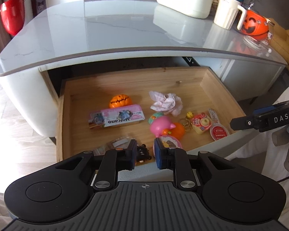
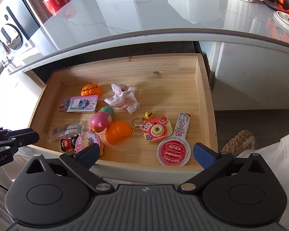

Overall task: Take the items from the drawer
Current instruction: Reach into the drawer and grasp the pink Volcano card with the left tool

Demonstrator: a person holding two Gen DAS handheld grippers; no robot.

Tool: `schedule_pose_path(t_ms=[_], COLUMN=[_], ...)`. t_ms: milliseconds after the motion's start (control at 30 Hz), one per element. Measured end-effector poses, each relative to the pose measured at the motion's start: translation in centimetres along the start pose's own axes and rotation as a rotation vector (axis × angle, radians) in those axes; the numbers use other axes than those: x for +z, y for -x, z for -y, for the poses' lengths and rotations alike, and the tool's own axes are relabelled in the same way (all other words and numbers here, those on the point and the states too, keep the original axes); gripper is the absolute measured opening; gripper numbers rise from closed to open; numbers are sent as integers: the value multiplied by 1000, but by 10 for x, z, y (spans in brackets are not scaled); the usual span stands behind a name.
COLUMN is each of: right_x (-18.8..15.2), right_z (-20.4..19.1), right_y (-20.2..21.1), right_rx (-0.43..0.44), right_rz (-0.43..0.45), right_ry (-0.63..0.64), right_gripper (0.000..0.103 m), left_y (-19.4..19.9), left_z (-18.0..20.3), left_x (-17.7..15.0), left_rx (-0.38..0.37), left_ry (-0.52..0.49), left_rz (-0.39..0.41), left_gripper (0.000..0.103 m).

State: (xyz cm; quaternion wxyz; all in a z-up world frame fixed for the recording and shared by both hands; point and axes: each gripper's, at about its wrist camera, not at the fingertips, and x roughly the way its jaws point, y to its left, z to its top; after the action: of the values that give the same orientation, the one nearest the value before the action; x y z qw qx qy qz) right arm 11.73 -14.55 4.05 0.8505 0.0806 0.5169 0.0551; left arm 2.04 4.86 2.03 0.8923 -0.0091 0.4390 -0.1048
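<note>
Left wrist: claw [image 1: 144, 152] partly hiding round tin [image 1: 169, 142].

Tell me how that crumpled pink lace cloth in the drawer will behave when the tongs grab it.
The lace cloth looks floppy and light: it lies bunched in soft folds, so it should sag and trail rather than hold shape. Its frilly edge may snag.

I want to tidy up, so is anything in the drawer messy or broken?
Nothing looks broken or spilled. The drawer is just a jumble: the pink lacy cloth lies crumpled in the middle, and the Volcano card sits askew and reads upside down from here. Toys are scattered loosely near the front edge.
</note>
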Motion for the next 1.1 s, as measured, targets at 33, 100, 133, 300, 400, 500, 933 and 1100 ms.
schedule_pose_path(t_ms=[33, 100, 133, 300, 400, 500, 933, 1100], right_x=[0, 2, 3, 5, 6, 7, 36, 54], right_z=[0, 1, 2, 2, 2, 2, 3, -16], right_y=[0, -2, -3, -5, -6, -6, -44, -43], right_rx=[1, 5, 11, 9, 12, 15, 134, 156], right_rz=[-4, -14, -22, -52, -64, -72, -224, -158], right_ry=[1, -1, -3, -6, -6, 2, 73, 283], right_gripper=[103, 103, 103, 103, 103, 103, 95, 95], left_y=[1, -1, -3, -26, -59, -93, -157, -157], left_z=[0, -1, -2, -9, -14, -20, -26, -32], left_x=[-2, 4, 10, 48, 67, 78, 65, 70], left_rx=[-2, -21, -34, -41, -30, -61, -16, -260], left_ry=[-20, -53, -79, -304, -432, -501, -635, -516], left_rz=[15, -3, -19, -43, -100, -148, -284, -417], left_gripper=[24, 24, 24, 25, 27, 27, 20, 23])
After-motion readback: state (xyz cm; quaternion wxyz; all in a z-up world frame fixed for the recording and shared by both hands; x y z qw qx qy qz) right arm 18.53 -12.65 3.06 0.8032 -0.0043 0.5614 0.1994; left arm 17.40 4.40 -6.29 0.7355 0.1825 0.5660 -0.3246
